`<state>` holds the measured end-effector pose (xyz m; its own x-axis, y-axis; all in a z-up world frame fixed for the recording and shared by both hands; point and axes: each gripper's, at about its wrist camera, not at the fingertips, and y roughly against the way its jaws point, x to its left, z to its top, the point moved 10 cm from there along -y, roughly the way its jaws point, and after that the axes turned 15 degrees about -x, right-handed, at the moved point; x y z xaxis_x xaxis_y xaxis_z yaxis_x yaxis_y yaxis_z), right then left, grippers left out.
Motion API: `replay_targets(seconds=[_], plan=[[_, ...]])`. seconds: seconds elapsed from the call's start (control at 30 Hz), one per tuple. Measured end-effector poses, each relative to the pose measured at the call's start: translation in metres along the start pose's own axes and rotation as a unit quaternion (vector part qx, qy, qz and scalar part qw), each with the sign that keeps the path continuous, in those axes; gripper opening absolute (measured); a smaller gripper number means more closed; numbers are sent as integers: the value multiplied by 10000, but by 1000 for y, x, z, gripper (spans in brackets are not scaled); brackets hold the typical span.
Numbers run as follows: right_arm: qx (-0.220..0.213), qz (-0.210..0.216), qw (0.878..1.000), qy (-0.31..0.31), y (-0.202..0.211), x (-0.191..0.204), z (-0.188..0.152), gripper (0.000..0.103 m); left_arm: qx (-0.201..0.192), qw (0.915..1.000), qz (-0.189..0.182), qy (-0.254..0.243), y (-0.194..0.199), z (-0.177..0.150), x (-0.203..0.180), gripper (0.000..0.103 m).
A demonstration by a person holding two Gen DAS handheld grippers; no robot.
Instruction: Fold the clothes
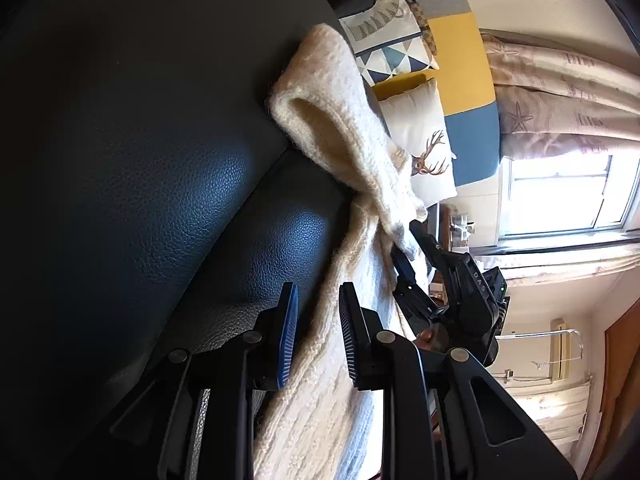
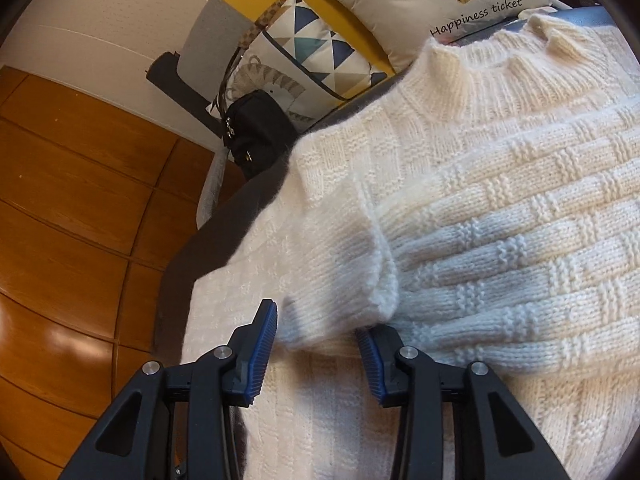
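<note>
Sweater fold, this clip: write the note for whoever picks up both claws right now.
Left claw: open, straddling the edge of the cream sweater where it meets the dark sofa; nothing gripped.
Right claw: open, with the sleeve cuff lying between its pads; not clamped.
Sweater lies on the sofa, collar toward the deer pillow. One sleeve is folded across the chest.
Left: the other sleeve cannot be seen, so check it; then fold the body.
</note>
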<state>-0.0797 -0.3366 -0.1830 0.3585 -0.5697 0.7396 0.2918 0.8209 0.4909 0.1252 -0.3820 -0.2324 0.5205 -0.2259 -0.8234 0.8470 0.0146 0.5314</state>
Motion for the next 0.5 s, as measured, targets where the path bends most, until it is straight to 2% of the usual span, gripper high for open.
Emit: replay_targets(seconds=[0.13,0.3,0.5], plan=[[-24,346,9966,-754,-1,-4,0,42,-33,10000,28,-19,4,1,2,23],[-158,87,9985,-522,-1,-8,2,12,-93,9999,34,-24,8,4,5,23],[-330,-71,9994,-122,7,3,10,7,-185,9998,-10,-29,10,8,3,23]])
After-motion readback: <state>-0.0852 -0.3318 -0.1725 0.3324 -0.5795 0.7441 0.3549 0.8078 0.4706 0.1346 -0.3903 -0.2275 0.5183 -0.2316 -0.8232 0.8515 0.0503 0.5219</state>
